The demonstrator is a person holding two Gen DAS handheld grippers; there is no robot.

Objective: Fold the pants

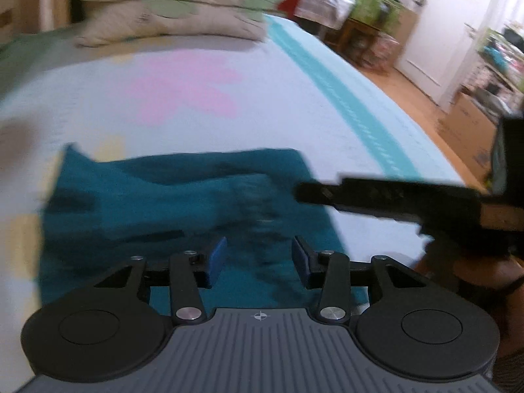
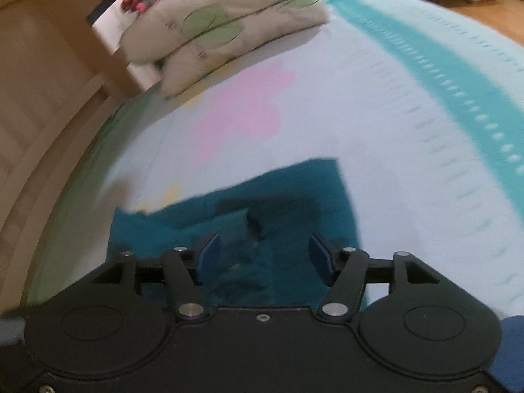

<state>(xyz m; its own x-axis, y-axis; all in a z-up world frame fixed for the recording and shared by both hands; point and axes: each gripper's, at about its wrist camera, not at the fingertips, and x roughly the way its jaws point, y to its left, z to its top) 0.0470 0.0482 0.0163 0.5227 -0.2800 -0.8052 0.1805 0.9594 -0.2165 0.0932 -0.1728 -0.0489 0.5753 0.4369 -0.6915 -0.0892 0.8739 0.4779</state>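
Nearest in the left wrist view, the left gripper [image 1: 258, 258] has its blue pads [image 1: 217, 257] spread apart, with nothing between them but the teal cloth seen below. Whether the pads touch the cloth cannot be told; they pinch none of it.

In the right wrist view, the right gripper [image 2: 263, 255] has its pads [image 2: 322, 257] spread wider still, and the gap is empty too, over the same cloth. Seen from the left wrist, this gripper [image 1: 303, 191] reaches in from the right as a dark, blurred bar, its tip over the right part of the cloth.

The pants [image 1: 163, 196] lie on the bed [image 1: 294, 108], just beyond and under both grippers. They form a compact teal block, with a second layer folded over the middle and a corner sticking up at the far left. From the right wrist the pants [image 2: 294, 190] show a straight right edge and a dark crease near the centre.

Past the pants, the bedcover is pale with a pink flower shape [image 1: 183, 85] and a turquoise band [image 1: 344, 98] along its right side. At the head, two pillows [image 1: 173, 6] with green leaf print are stacked. Beyond the bed edge are a wooden floor [image 1: 409, 98] and a white door [image 1: 442, 32].
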